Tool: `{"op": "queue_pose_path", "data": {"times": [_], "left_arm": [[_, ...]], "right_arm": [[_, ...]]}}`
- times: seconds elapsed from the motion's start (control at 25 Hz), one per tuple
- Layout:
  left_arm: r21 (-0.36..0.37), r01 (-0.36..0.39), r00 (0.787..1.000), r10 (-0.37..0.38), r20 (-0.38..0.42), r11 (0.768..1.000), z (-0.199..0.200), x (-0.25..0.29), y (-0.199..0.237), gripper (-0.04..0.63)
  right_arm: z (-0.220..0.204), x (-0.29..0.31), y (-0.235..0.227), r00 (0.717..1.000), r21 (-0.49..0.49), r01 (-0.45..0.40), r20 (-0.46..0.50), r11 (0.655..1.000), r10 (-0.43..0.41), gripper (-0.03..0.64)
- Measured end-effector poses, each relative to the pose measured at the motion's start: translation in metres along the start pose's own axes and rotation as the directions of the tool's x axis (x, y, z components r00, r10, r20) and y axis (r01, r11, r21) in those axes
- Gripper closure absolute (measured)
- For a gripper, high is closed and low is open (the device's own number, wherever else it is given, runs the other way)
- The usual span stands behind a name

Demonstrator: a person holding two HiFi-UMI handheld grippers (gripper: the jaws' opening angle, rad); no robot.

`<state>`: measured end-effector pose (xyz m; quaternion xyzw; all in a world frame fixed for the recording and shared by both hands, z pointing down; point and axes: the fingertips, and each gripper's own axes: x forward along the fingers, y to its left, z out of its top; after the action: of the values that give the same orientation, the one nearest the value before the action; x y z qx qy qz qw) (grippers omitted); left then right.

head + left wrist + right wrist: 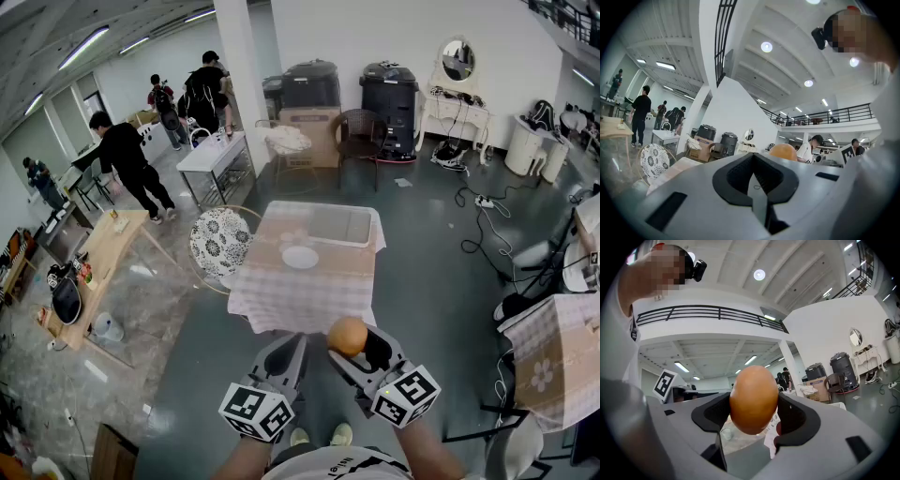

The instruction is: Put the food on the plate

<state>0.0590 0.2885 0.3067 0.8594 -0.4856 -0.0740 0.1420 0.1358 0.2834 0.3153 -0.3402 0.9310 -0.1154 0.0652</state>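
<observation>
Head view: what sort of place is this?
Probably a big open workshop or lab hall, not a home. It has a bare concrete floor, office copiers against the back wall, people standing at worktables, and, in the left gripper view, a railed mezzanine overhead.

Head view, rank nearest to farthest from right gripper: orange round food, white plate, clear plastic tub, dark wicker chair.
1. Orange round food: in the right gripper.
2. White plate: middle of checked table.
3. Clear plastic tub: table's far end.
4. Dark wicker chair: by far wall.
</observation>
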Motion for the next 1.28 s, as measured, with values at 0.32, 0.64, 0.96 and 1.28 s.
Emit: {"op": "queue_pose_path", "data": {"times": [0.32, 0.64, 0.96, 1.28], "left_arm": [[-0.002, -0.001, 1.000, 0.001, 0.003, 1.000, -0.006, -0.004, -0.004, 0.589], [0.004, -0.020, 1.000, 0.020, 0.016, 1.000, -0.008, -0.004, -0.002, 0.589], [0.008, -0.046, 0.999, 0.045, 0.020, 0.999, -0.004, -0.005, 0.004, 0.589], [0.017, -0.039, 0.999, 0.039, 0.013, 0.999, -0.006, 0.010, 0.013, 0.589]], "right_arm": [[-0.003, -0.008, 0.004, 1.000, 0.022, -0.019, 0.000, 1.000, 0.019, 0.307], [-0.005, -0.013, -0.004, 1.000, 0.047, -0.017, 0.018, 0.999, 0.016, 0.307], [-0.002, -0.009, -0.002, 0.999, 0.060, -0.044, 0.025, 0.997, 0.043, 0.307], [-0.001, 0.004, -0.009, 0.999, 0.033, -0.044, 0.019, 0.999, 0.043, 0.307]]}}
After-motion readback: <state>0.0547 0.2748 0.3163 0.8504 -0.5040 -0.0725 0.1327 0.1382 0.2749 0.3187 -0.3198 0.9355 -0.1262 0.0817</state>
